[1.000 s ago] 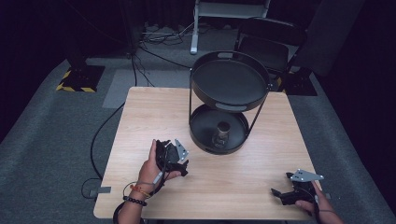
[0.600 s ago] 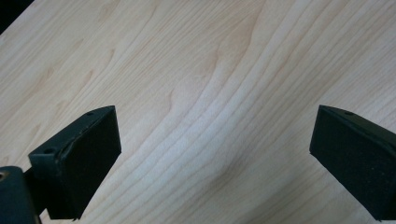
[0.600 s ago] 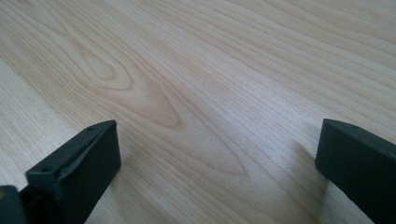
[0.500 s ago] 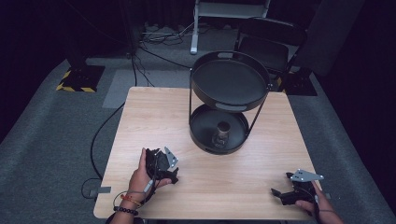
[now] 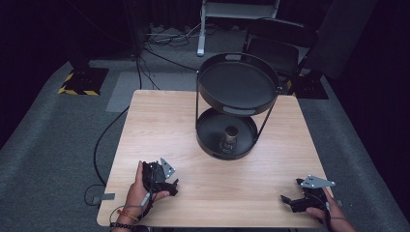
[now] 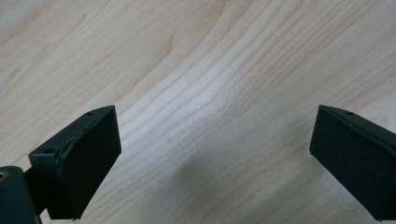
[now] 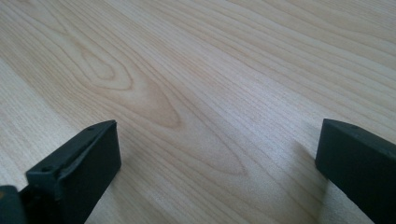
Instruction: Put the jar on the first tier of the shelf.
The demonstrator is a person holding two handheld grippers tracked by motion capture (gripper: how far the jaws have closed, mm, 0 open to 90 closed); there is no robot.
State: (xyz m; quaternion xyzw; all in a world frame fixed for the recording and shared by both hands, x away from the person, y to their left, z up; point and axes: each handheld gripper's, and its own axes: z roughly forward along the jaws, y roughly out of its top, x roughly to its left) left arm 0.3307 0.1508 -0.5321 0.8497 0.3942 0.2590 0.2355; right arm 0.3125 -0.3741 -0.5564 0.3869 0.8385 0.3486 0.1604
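Both jaws gaping and nothing gripped, the left gripper [image 5: 170,186] and right gripper [image 5: 289,201] are rested low at the wooden table's [image 5: 159,125] near edge, well apart from the small metal cup [image 5: 230,137] kept upright in the two-tier black tray stand's [image 5: 237,92] lower tray, presumably for containment.

Black chair [image 5: 278,41] behind the table; cables [image 5: 159,36] on grey carpet [image 5: 53,140].

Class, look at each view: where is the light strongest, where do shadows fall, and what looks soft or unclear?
High view: the pale wooden table is brightly lit, surroundings nearly black. Left gripper view: glare on the wood, a faint shadow between the black fingers. Right gripper view: a shadow beside the right-hand finger, near grain slightly soft.
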